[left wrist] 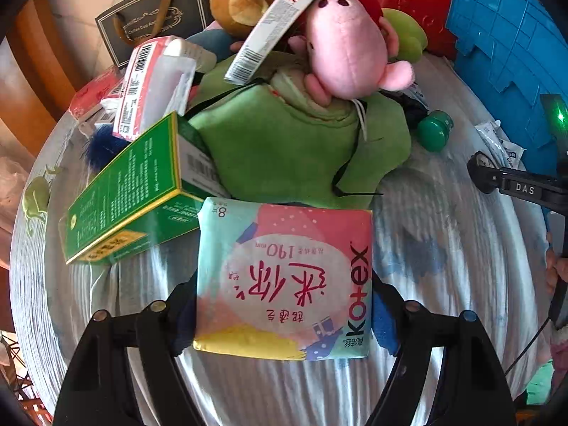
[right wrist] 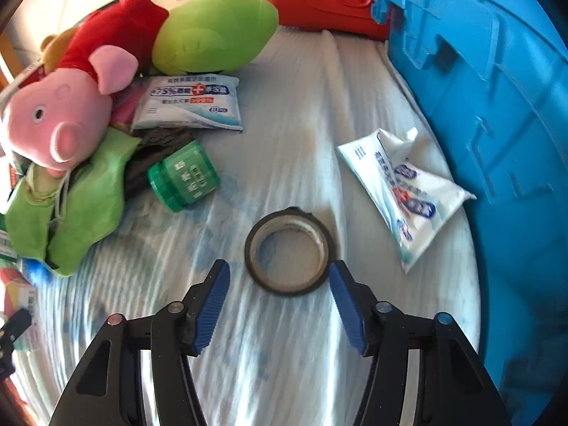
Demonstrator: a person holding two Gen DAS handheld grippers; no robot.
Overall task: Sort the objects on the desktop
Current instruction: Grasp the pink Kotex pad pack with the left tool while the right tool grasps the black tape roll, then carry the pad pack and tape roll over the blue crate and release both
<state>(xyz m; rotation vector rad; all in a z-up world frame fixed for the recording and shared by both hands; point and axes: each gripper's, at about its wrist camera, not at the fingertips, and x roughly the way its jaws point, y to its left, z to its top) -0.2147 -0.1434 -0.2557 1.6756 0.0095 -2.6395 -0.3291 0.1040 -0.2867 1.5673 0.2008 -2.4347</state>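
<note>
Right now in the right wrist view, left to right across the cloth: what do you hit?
Pink pig plush → green jar → tape roll → white wipes pack → blue crate.

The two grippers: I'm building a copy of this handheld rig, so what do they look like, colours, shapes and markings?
Both are black plastic, each with two angular arms pivoting on round metal pins. The right gripper has ribbed blue pads on its fingers. The left gripper also shows blue pads. Seen from the left wrist, the right one carries a "DAS" marking, a green light and a thin black cable.
</note>
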